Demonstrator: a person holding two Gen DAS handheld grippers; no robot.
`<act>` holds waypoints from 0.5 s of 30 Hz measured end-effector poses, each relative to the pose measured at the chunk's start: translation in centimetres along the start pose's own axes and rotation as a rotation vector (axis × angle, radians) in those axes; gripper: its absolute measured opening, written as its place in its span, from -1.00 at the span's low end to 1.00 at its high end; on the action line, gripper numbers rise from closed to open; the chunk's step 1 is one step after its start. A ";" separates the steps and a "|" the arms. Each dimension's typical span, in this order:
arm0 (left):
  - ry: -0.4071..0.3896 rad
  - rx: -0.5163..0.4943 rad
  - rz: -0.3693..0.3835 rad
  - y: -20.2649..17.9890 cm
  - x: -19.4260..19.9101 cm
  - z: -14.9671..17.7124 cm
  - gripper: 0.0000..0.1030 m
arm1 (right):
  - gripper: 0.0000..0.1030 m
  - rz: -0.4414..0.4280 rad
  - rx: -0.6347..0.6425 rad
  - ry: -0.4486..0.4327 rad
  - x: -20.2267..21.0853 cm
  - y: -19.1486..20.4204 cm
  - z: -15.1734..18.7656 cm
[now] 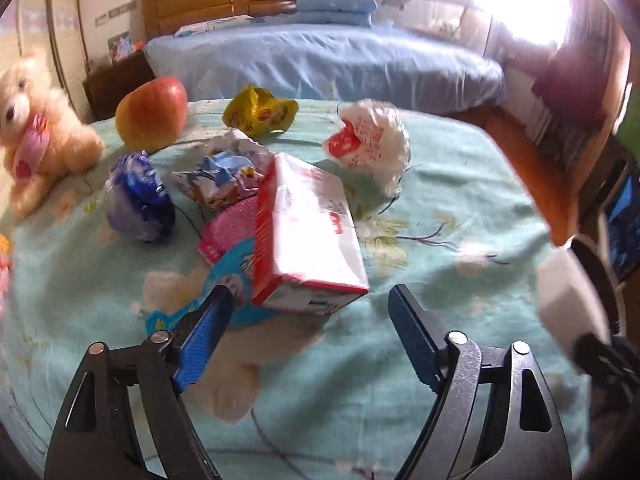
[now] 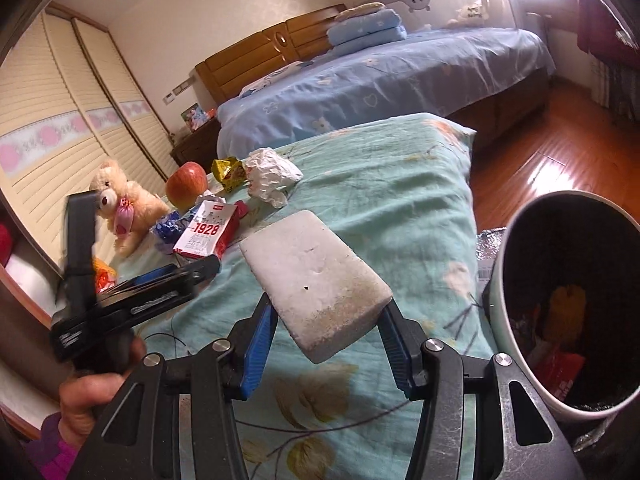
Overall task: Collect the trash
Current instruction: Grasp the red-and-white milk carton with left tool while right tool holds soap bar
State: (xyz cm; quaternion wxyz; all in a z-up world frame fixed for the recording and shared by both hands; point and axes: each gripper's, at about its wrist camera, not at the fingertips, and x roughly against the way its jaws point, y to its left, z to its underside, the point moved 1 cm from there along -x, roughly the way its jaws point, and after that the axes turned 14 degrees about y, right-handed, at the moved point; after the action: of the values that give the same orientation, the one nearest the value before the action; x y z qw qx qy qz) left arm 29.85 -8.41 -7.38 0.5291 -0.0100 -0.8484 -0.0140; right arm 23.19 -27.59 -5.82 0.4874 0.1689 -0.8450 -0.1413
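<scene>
My right gripper (image 2: pixel 326 312) is shut on a white foam block (image 2: pixel 316 276) and holds it above the green bed cover, left of the white trash bin (image 2: pixel 520 248). The block also shows at the right edge of the left wrist view (image 1: pixel 568 300). My left gripper (image 1: pixel 312 300) is open, its fingers just in front of a red and white carton (image 1: pixel 312 236). Beyond the carton lie a pink wrapper (image 1: pixel 228 228), a crumpled printed paper (image 1: pixel 224 172), a blue wrapper (image 1: pixel 140 196), a yellow wrapper (image 1: pixel 260 110) and a white and red plastic bag (image 1: pixel 368 140).
A red apple (image 1: pixel 152 114) and a plush bear (image 1: pixel 36 132) sit at the far left of the green cover (image 1: pixel 440 208). The bin holds some red and orange trash (image 2: pixel 560 344). A blue bed (image 2: pixel 380 80) stands behind; wooden floor (image 2: pixel 560 152) lies to the right.
</scene>
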 end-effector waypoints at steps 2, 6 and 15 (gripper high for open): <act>-0.010 -0.031 -0.025 -0.6 -0.1 -0.1 0.62 | 0.00 0.003 -0.011 -0.001 0.1 -0.3 0.2; -0.031 -0.055 -0.021 -0.5 0.0 0.0 0.09 | 0.00 0.007 -0.018 -0.002 0.3 -0.4 0.7; -0.088 -0.035 0.156 1.1 3.2 3.3 0.06 | 0.00 -0.001 -0.058 -0.050 1.8 -0.6 2.0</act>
State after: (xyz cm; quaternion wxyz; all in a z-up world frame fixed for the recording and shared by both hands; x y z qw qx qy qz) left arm 25.57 -7.23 -5.94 0.4906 -0.0859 -0.8671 0.0127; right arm 20.72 -28.78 -5.64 0.4708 0.1518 -0.8523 -0.1701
